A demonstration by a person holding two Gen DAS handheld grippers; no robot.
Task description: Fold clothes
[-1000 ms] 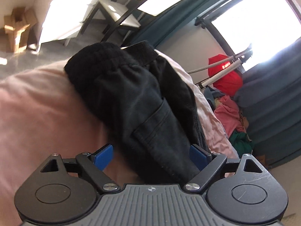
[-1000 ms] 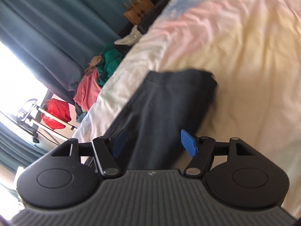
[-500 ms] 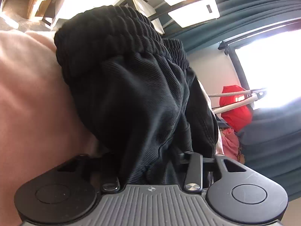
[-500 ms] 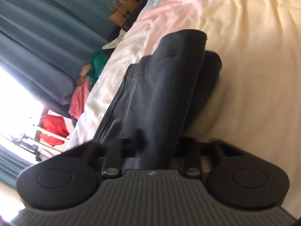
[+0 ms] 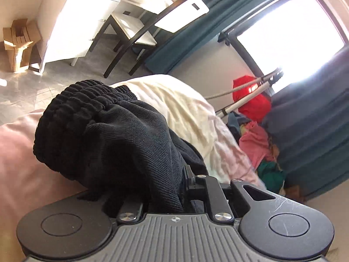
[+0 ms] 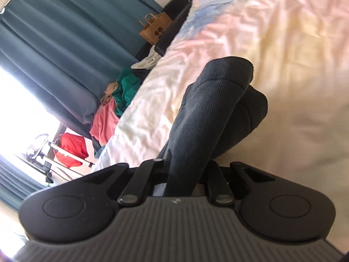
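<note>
Both sets of tongs, wide apart a second ago with the dark pants lying flat between their blue pads, now pinch cloth. The left gripper [image 5: 168, 187] has its jaws still closing, narrow, on a bunch of the black pants [image 5: 113, 139] near the ribbed waistband [image 5: 87, 96]; the cloth rises out of the jaws and hides the pads. The right gripper [image 6: 181, 174] likewise narrows on the other end of the pants [image 6: 209, 113], a leg strip standing up between its jaws, the hem [image 6: 229, 63] curling over at the top.

For the task this means the grasp step looks done: each end is caught and starts to lift off the bed [image 5: 178, 100], so the next step is probably carrying one end toward the other to make a fold. The grip on the left looks bulky, several layers at once, so a layer might slip out.

The pants lie on the bed, along its edge nearest the curtain [image 6: 65, 50]. Their long axis runs from the waistband, at the bed's foot end facing the chair [image 5: 130, 28], to the leg hems, which point toward the bed's far end by the paper bag [image 6: 152, 30]. The middle section between the two grips is not in view, so whether it sags or still rests on the bed cannot be told.
</note>
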